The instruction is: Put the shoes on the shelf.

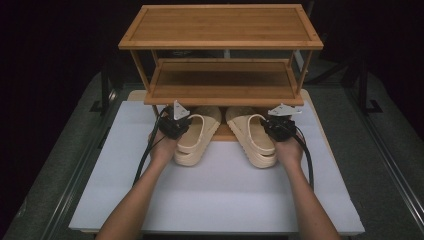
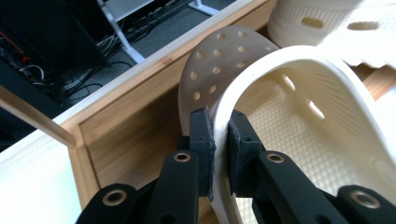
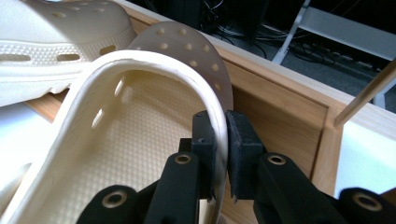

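Left tool (image 1: 173, 126) pinching outer side wall of left sandal (image 1: 196, 137); right tool (image 1: 278, 128) pinching outer side wall of right sandal (image 1: 254, 139). Side-wall grip likely keeps soles level, toes forward. Heels rest on white table (image 1: 225, 195); toes already under lowest shelf of bamboo rack (image 1: 222, 92), pair side by side, apparently being slid in for storage.
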### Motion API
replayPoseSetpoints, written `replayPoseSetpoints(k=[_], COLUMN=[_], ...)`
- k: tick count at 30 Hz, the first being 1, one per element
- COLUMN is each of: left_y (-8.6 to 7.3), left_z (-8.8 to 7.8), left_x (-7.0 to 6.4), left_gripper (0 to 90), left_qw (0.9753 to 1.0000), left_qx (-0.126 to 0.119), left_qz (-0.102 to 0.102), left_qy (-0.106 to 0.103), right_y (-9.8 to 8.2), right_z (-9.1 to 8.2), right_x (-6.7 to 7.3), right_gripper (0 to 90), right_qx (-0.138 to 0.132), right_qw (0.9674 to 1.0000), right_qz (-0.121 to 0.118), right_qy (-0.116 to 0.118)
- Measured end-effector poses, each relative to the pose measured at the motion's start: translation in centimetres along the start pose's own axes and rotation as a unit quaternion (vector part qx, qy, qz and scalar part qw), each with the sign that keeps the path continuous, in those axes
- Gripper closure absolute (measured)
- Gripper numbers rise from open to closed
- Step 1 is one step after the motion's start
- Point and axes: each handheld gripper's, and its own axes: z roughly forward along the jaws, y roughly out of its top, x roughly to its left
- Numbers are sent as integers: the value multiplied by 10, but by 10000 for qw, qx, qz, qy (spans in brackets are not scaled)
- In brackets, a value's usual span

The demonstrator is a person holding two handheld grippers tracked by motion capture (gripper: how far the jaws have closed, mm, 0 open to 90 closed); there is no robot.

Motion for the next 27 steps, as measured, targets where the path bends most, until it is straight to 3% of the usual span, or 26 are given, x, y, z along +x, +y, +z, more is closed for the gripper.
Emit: replayPoseSetpoints(k=[5, 8, 13, 15, 21, 27], left_y=[1, 0, -1, -1, -1, -13], left_z=[0, 0, -2, -6, -31, -63], left_x=[-3, -2, 1, 3, 12, 17], left_gripper=[781, 752, 588, 513, 339, 182], left_qw=[10000, 9997, 9988, 9978, 9942, 9905], left_qx=[16, -35, 57, 11, -24, -62], left_qz=[44, -125, -194, -331, -497, -585], left_qy=[-74, -193, -456, -570, -957, -1240], right_y=[-1, -1, 0, 1, 0, -10], right_z=[2, 3, 1, -2, -23, -51], right_x=[4, 7, 8, 6, -1, -7], right_gripper=[801, 770, 688, 632, 479, 291], right_qx=[16, 14, 20, 42, 43, 110], right_qw=[10000, 9999, 9996, 9993, 9978, 9941], right_qz=[-39, -28, 90, 173, 309, 460], right_qy=[49, 128, 255, 329, 590, 972])
